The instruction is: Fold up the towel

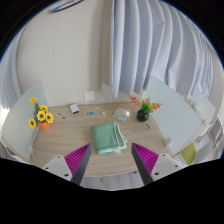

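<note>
While nothing is yet gripped, the claw (112, 160) hangs released low in the frame, its two fingers spread wide with their magenta pads (77, 158) facing inward and only bare wood showing between them. Just beyond the fingertips, near the centre of the frame, the folded-looking green cloth towel (107, 137) lies flat on the pale wooden round desk (65, 135), apart from both fingers. At left of centre stands a bunch of yellow sunflowers (42, 116); right of centre sits a small dark pot of orange flowers (143, 108), and a few small pale items (121, 114) lie past the towel, too small to identify. White chairs (180, 115) flank the desk, and long white curtains (150, 45) fill the upper right. By my judgement this is the approach step: folding has not visibly started, and the next move calls for advancing and lowering toward one towel edge, then pinching a single layer cleanly. No brand, label or writing is legible anywhere.
</note>
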